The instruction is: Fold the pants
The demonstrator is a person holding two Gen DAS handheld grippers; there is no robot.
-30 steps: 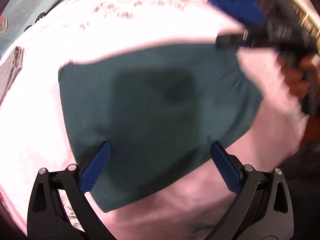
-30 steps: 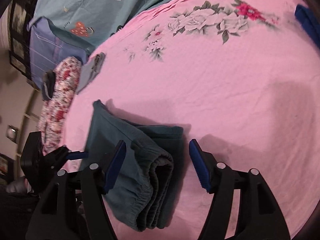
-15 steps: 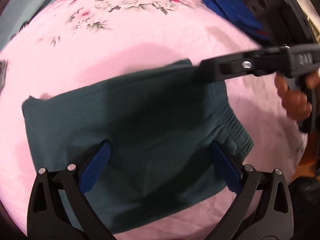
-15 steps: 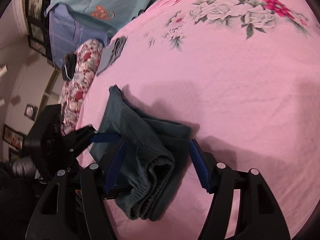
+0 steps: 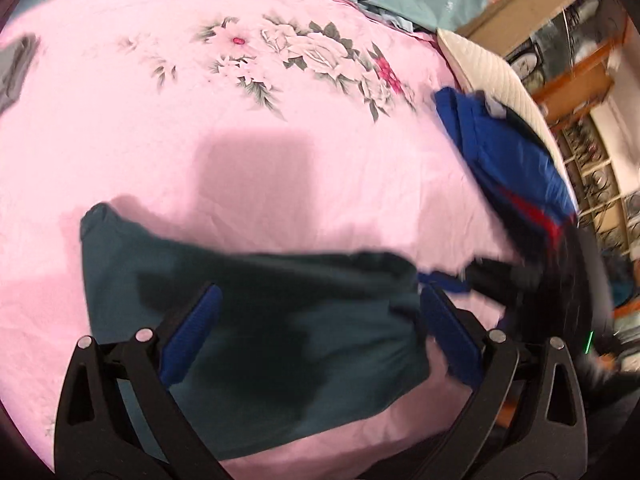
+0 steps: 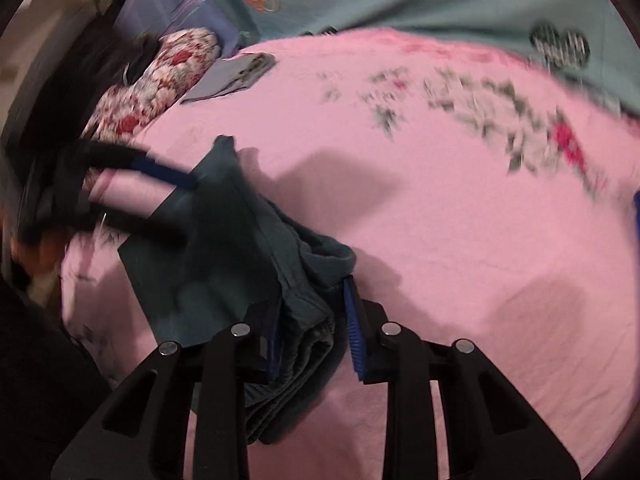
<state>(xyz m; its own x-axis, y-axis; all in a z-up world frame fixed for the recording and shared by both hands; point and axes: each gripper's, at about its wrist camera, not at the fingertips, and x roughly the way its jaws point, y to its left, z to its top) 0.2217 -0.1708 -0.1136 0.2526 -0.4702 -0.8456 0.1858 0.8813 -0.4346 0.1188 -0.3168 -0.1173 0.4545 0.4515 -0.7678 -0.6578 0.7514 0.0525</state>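
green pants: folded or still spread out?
Folded. The green pants lie as a compact stack on the pink sheet, layered edges showing between the right tool fingers.

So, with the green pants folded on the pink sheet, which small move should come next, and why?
Probably lift the right claw with the waistband end: its fingers are closed on the thick folded edge of the green pants. The left claw is open over the cloth and grips nothing.

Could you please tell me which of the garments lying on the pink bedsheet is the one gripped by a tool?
The folded dark teal pants: the right tool is shut on their thick folded end. The bright blue garment lies untouched near the edge of the floral pink bedsheet.
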